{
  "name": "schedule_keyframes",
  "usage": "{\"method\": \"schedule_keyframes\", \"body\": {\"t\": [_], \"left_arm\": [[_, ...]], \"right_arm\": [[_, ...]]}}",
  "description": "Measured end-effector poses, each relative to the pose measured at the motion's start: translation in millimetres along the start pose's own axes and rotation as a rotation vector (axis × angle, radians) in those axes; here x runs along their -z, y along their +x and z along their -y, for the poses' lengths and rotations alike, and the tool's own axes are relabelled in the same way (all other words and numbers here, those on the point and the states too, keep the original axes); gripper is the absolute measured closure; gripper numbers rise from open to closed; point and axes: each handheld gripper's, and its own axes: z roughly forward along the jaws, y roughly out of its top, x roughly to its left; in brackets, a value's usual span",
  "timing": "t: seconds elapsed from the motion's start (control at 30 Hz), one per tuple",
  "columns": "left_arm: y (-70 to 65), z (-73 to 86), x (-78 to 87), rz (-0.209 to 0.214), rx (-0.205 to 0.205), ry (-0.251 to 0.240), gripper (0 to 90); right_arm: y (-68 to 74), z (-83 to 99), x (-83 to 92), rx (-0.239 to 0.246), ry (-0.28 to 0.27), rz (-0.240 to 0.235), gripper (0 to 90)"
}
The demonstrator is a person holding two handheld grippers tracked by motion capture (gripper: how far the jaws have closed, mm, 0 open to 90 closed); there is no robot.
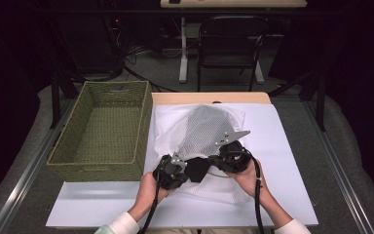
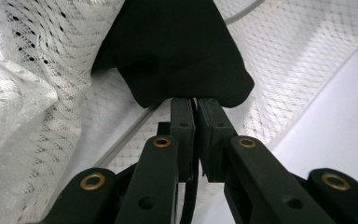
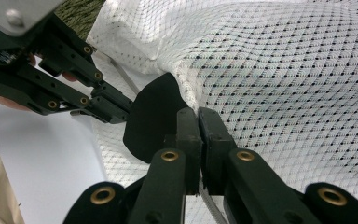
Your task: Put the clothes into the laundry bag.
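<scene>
A white mesh laundry bag [image 1: 202, 131] is spread over the middle of the white board [image 1: 282, 146] that covers the table, its far part lying flat and its near part bunched up between the two hand-held grippers. A piece of black fabric [image 1: 196, 168] sticks out at the bag's near edge, close to the board's near edge. The left gripper [image 1: 177, 170] is seen with its jaws brought together on the edge of the black fabric, the cloth pinched between the pads in the left gripper view [image 2: 193, 105]. The right gripper [image 1: 224, 157] has its jaws pressed together on the white mesh at the bag's rim [image 3: 197, 119], just beside the black fabric [image 3: 151, 119]; a thin pale strip runs down between its pads. From the right gripper view the left gripper [image 3: 116, 109] is seen meeting the black fabric from the other side. An empty green woven rectangular basket [image 1: 102, 129] stands at the board's left edge, touching the bag's corner or nearly so.
</scene>
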Motion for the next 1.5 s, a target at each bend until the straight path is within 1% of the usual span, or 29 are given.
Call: {"method": "schedule_keyframes", "body": {"t": [0.03,0.07,0.1,0.2,0.23,0.3,0.37,0.43,0.53,0.6,0.7,0.83,0.9,0.93,1.0,1.1,1.17,1.3,1.4,1.43,1.5], "left_arm": [[-0.4,0.1,0.4,0.004,0.001,0.006,85.2],[-0.1,0.2,0.8,0.005,-0.007,0.006,85.1],[-0.8,0.2,1.0,0.007,-0.001,0.006,85.2],[-1.4,-0.2,1.6,0.009,-0.017,0.022,84.9],[-2.4,0.2,1.4,0.017,-0.011,0.028,84.4],[-3.2,1.2,2.5,0.016,-0.023,0.036,83.4],[-4.4,3.4,4.1,0.012,-0.019,0.043,81.3],[-3.8,7.7,7.8,0.008,-0.019,0.050,76.8],[-2.6,16.4,15.3,-0.002,-0.010,0.055,71.2],[-3.3,22.0,16.9,0.002,-0.009,0.067,69.6],[-5.8,27.6,11.9,0.012,-0.016,0.100,68.2],[-8.5,27.3,2.7,0.008,-0.030,0.127,68.0],[-8.4,26.5,-1.3,-0.003,-0.038,0.136,68.5],[-8.4,26.3,-3.4,-0.006,-0.031,0.131,69.6],[-9.1,25.0,-5.4,-0.015,-0.036,0.124,72.9],[-13.9,22.3,-6.5,-0.021,-0.053,0.110,76.7],[-16.6,19.3,-6.1,-0.020,-0.066,0.091,79.0],[-19.0,12.5,-5.5,-0.024,-0.075,0.061,83.4],[-20.4,8.6,-4.7,-0.021,-0.086,0.059,85.2],[-21.1,8.4,-5.0,-0.034,-0.087,0.054,85.5],[-20.0,7.4,-4.4,-0.032,-0.092,0.053,86.3]], "right_arm": [[0.0,0.0,0.0,0.000,0.000,0.000,87.7],[-0.1,0.0,-0.1,0.002,0.002,-0.002,87.7],[0.1,0.1,0.0,-0.001,0.001,0.001,87.7],[0.2,0.0,0.4,0.002,0.001,0.002,87.7],[0.1,0.0,0.4,0.002,0.001,0.002,87.7],[0.1,0.1,0.5,0.002,0.001,0.002,87.8],[0.0,0.0,1.1,0.002,-0.002,0.002,87.9],[-0.1,0.0,1.5,0.003,-0.003,0.003,87.9],[-0.1,0.1,2.0,0.004,-0.005,0.005,87.9],[-0.3,0.1,1.6,0.003,-0.004,0.003,87.8],[0.2,-0.2,1.0,0.002,-0.002,0.002,87.8],[0.5,-0.3,0.8,0.002,-0.002,0.002,87.8],[0.4,-0.3,1.0,0.003,-0.002,0.002,87.8],[-0.2,-0.2,0.9,0.004,-0.003,0.002,87.8],[-0.1,0.0,0.6,0.000,-0.001,0.002,87.8],[0.0,-0.2,0.9,0.002,-0.002,0.001,87.7],[-0.4,-0.1,0.6,0.000,-0.001,0.002,87.8],[0.1,-0.2,0.4,0.001,-0.002,0.004,87.7],[-0.3,0.0,0.7,0.000,-0.001,0.002,87.7],[-0.6,0.1,0.6,0.000,-0.001,0.003,87.7],[-0.7,0.1,0.7,-0.001,-0.002,0.004,87.7]]}}
